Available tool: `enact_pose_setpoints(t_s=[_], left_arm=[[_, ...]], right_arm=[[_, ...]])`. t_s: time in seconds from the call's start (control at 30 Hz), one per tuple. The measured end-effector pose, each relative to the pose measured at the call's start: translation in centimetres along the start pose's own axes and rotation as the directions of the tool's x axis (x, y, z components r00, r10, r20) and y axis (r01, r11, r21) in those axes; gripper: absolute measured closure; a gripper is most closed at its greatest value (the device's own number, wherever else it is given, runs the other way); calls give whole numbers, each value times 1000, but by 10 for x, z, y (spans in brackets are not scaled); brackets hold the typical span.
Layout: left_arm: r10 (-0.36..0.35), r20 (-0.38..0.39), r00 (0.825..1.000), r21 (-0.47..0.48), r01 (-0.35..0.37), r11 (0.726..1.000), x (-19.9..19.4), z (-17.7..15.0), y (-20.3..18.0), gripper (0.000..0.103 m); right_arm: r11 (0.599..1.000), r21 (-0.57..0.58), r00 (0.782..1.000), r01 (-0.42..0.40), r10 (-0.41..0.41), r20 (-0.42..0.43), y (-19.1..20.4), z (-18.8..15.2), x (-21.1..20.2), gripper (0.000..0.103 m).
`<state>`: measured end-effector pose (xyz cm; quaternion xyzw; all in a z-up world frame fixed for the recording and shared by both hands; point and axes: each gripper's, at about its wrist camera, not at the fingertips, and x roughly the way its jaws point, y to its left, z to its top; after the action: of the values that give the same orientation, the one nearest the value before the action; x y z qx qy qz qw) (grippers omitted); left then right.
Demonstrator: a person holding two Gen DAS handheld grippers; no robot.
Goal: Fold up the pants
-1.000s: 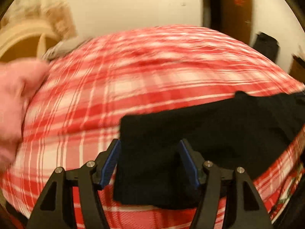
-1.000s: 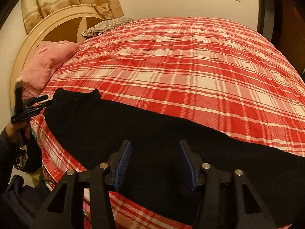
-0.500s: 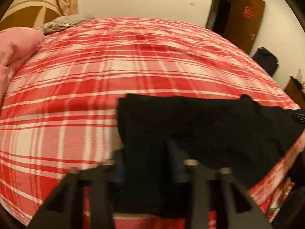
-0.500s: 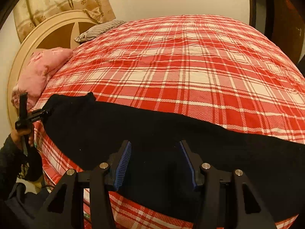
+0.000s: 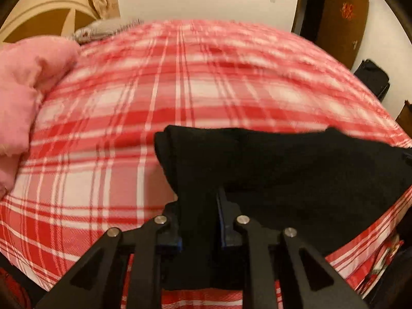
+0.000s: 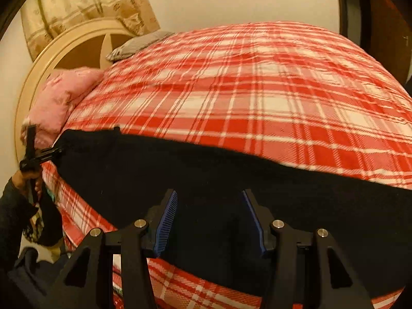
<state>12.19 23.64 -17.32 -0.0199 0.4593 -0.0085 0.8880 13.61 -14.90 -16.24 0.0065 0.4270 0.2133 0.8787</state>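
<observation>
Black pants (image 6: 206, 175) lie stretched along the near edge of the bed's red plaid cover (image 6: 257, 90). My left gripper (image 5: 199, 219) is shut on one end of the pants (image 5: 283, 175), and the cloth bunches up between its blue pads. In the right wrist view the same left gripper (image 6: 60, 149) shows at the far left, held in a hand at the pants' end. My right gripper (image 6: 209, 216) hovers over the middle of the pants. Its jaws stand apart, and their blue pads face each other clear of the cloth.
A pink pillow (image 5: 23, 97) lies at the left near the cream headboard (image 6: 77, 43), with a grey striped pillow (image 6: 139, 45) behind it. A brown door (image 5: 342, 20) and a black bag (image 5: 373, 77) stand beyond the bed on the right.
My left gripper has closed on the end of the pants and gathered the cloth into a bunch. The right gripper has kept its place and its opening.
</observation>
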Motion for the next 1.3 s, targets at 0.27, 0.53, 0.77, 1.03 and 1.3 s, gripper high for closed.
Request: enact_pose_setpoints(t_s=[0.27, 0.53, 0.77, 1.03, 1.3], left_arm=[[60, 43, 997, -6, -60, 998, -2, -8, 1, 57], [128, 192, 973, 106, -150, 983, -47, 4, -43, 32], [-38, 206, 978, 243, -13, 970, -39, 22, -124, 20], [-129, 120, 984, 358, 79, 931, -12, 21, -206, 20], [-143, 59, 988, 375, 111, 921, 2, 14, -239, 20]], right_arm=[[998, -58, 993, 25, -32, -110, 3, -20, 31, 49], [966, -25, 966, 257, -258, -18, -31, -7, -18, 48], [878, 127, 883, 462, -469, 29, -108, -10, -83, 40], [803, 247, 825, 542, -565, 28, -172, -36, -139, 40], [773, 392, 831, 499, -555, 37, -222, -60, -167, 40]])
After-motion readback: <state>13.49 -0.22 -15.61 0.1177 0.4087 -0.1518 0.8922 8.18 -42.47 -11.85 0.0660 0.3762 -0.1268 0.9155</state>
